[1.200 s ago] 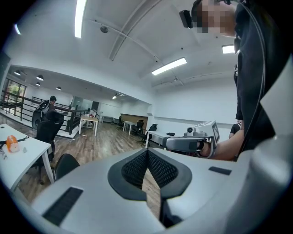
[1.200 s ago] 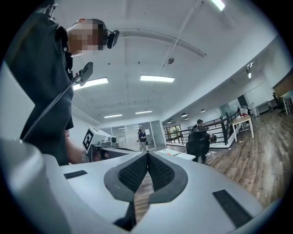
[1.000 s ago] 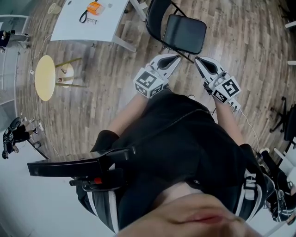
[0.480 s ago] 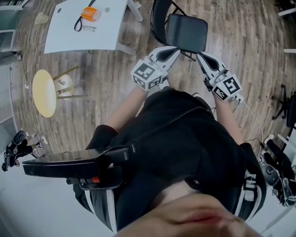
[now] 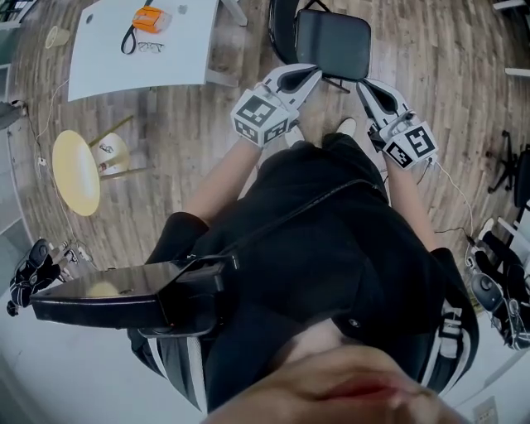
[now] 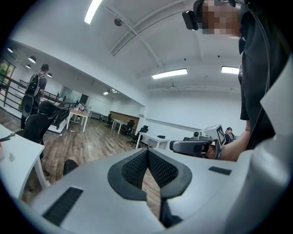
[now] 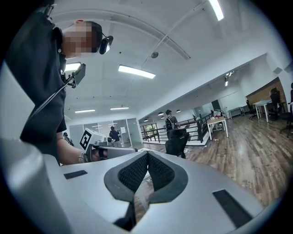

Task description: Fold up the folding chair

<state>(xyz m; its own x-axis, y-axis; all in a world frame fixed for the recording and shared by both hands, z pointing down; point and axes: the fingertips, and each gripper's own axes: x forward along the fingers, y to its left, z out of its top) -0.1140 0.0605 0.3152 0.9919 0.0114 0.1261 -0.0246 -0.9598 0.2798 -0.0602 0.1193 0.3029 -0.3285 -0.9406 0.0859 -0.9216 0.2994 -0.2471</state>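
Note:
The black folding chair (image 5: 333, 43) stands unfolded on the wood floor at the top of the head view, its seat facing me. My left gripper (image 5: 312, 73) is shut and empty, with its tip by the seat's front left corner. My right gripper (image 5: 364, 85) is also shut and empty, just short of the front right corner. Whether either one touches the seat I cannot tell. In the left gripper view the pads (image 6: 137, 167) meet with nothing between them, and the right gripper (image 6: 192, 146) shows beside. The right gripper view shows its pads (image 7: 158, 171) closed too.
A white table (image 5: 166, 58) stands left of the chair with an orange object (image 5: 149, 18) on it. A round yellow stool (image 5: 76, 161) is at the far left. Black office-chair parts (image 5: 517, 166) and cables lie at the right edge.
Both grippers have moved forward toward the chair, and their tips now sit by the seat's front edge. Both stayed shut.

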